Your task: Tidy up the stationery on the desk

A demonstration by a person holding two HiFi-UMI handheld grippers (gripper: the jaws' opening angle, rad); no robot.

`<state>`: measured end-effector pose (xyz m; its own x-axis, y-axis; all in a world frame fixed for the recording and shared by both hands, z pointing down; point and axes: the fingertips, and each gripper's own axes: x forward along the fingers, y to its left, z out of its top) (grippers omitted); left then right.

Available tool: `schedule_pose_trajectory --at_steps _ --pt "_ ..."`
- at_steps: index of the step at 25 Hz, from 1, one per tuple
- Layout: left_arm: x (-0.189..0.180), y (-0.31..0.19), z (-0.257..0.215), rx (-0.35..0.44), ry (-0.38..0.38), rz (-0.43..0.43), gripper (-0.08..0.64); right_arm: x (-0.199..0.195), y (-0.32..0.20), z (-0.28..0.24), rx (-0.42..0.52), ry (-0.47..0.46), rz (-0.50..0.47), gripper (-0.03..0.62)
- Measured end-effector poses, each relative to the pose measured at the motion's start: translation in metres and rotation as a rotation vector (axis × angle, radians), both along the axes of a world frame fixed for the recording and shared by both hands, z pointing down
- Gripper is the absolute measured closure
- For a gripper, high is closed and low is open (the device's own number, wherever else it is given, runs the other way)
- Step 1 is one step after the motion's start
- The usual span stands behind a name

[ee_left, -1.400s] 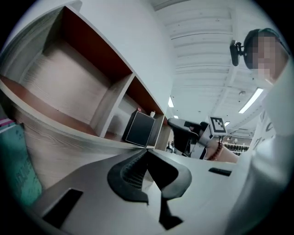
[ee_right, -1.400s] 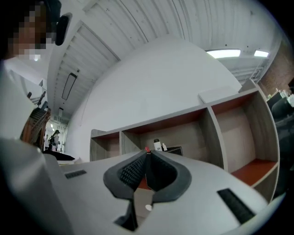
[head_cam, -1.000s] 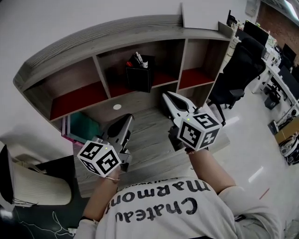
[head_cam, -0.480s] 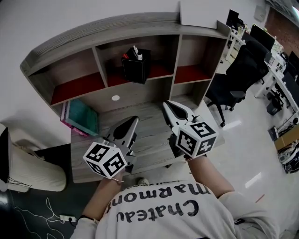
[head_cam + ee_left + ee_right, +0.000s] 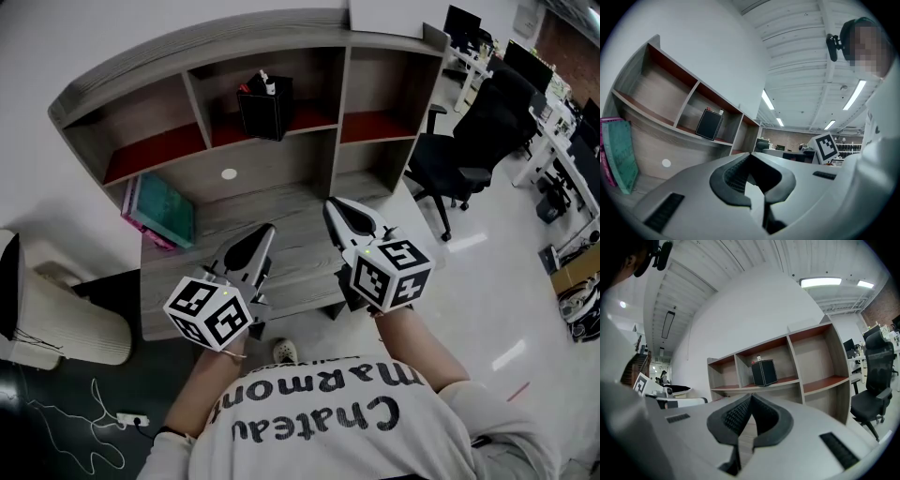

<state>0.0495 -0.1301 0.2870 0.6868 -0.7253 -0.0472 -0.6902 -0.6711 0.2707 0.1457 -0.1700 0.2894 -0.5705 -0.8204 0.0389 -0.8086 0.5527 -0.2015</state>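
Note:
A black pen holder with a few pens in it stands on the red middle shelf of the wooden desk hutch. It also shows in the left gripper view as pen holder and in the right gripper view as pen holder. Teal and pink books lean on the desk at its left. My left gripper hovers over the desk's front edge, shut and empty. My right gripper is beside it, over the desk's right half, also shut and empty.
A black office chair stands right of the desk. A white board lies on top of the hutch. A beige bin-like object and cables are on the dark floor at the left. A white disc marks the desk's back panel.
The desk has slid farther away in the head view. Both grippers have drawn back from over the desk toward its front edge and stay shut.

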Motion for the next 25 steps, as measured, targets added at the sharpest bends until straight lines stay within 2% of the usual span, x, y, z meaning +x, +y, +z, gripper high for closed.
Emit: schedule_pose_trajectory --at_steps 11,25 --pt "-0.001 0.047 0.007 -0.003 0.003 -0.034 0.545 -0.001 0.046 0.010 -0.009 -0.006 -0.034 0.580" --pt "0.008 0.067 0.012 -0.001 0.003 -0.013 0.545 0.005 0.070 0.019 -0.025 -0.014 -0.033 0.580"
